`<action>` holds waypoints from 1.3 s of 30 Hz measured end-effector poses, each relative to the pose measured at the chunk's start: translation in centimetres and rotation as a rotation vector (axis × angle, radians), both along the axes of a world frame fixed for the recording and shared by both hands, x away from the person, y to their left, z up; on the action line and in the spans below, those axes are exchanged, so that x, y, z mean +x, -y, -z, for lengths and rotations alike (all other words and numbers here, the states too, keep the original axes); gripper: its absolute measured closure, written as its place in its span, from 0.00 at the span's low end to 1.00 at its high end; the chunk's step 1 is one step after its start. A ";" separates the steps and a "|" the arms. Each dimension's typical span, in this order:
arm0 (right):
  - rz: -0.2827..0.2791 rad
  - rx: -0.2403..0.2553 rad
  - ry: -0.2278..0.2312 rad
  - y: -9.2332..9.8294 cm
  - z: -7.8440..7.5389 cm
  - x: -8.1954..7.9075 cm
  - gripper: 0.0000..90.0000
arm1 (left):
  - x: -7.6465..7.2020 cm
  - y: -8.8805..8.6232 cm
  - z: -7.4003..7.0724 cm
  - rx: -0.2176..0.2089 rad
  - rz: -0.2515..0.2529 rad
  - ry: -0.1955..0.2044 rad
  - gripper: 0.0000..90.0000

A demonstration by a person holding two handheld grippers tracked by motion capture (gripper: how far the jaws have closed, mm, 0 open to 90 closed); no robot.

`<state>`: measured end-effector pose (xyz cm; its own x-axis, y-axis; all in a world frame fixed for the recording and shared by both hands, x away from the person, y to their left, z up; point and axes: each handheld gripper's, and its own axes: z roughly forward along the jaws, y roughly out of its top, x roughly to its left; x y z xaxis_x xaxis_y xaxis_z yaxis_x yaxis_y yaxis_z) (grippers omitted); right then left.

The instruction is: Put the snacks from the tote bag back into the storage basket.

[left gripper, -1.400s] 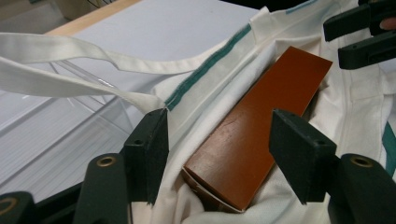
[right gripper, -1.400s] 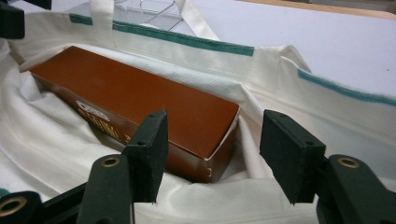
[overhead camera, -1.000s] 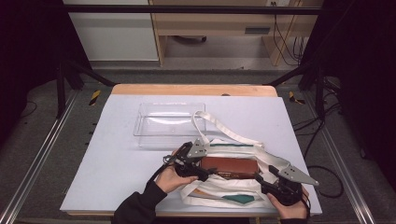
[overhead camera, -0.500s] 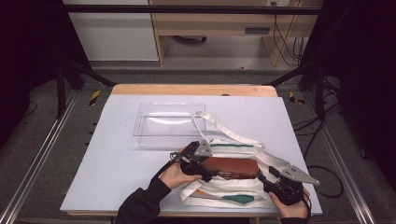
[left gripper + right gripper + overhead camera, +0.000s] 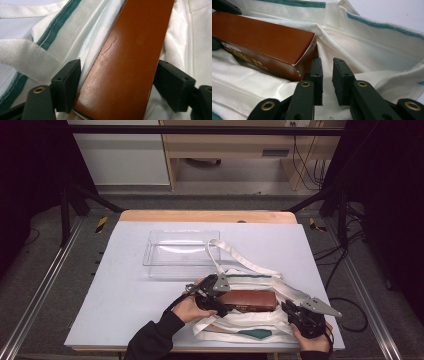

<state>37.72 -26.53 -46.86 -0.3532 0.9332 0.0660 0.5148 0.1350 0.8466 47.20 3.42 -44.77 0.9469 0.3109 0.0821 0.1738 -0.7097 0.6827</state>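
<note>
Since the earlier frame, right gripper point(image 5: 327, 82) jaws have been closing; a narrow gap remains, cloth of the bag point(image 5: 372, 47) behind it, grip uncertain. Left gripper point(image 5: 117, 85) straddles the box point(image 5: 125, 65), which lies in the bag; contact unclear.

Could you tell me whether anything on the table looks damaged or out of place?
The glossy brown cardboard box in the white canvas bag shows fine scratches on its top face, and its end flap gapes slightly at one corner, seen in the right gripper view.
</note>
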 end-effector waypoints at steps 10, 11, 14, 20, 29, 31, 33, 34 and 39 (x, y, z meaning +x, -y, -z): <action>0.011 -0.005 0.003 0.1 0.2 0.1 0.88 | -1.1 -0.3 -0.7 0.008 0.013 -0.023 0.38; 0.010 -0.004 0.005 0.1 0.2 0.1 0.87 | -1.1 -0.3 -0.6 0.000 0.011 -0.020 0.37; 0.008 -0.005 0.010 0.0 0.2 0.0 0.84 | -1.2 -0.3 -0.7 -0.010 0.004 -0.001 0.35; 0.003 0.001 0.015 0.2 0.2 0.0 0.84 | -1.6 0.3 -2.1 -0.050 0.020 0.027 0.28; -0.002 0.003 0.016 0.2 0.2 0.0 0.83 | -1.5 2.6 -1.6 -0.019 0.057 0.038 0.33; -0.004 0.003 0.016 0.2 0.3 0.0 0.83 | -1.2 2.7 -1.2 -0.014 0.060 0.030 0.33; -0.005 0.004 0.017 0.2 0.3 0.1 0.83 | -0.9 2.9 -0.8 0.003 0.064 0.028 0.34; -0.007 0.007 0.015 0.2 0.3 0.1 0.83 | -0.8 3.0 -0.6 0.008 0.064 0.019 0.34; -0.009 0.006 0.013 0.2 0.3 0.1 0.82 | 0.1 3.5 0.5 0.043 0.074 -0.021 0.34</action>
<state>37.79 -26.71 -47.14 -0.3625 0.9296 0.0672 0.5024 0.1342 0.8542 47.32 -0.04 -45.24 0.9688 0.2364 0.0737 0.1337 -0.7499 0.6479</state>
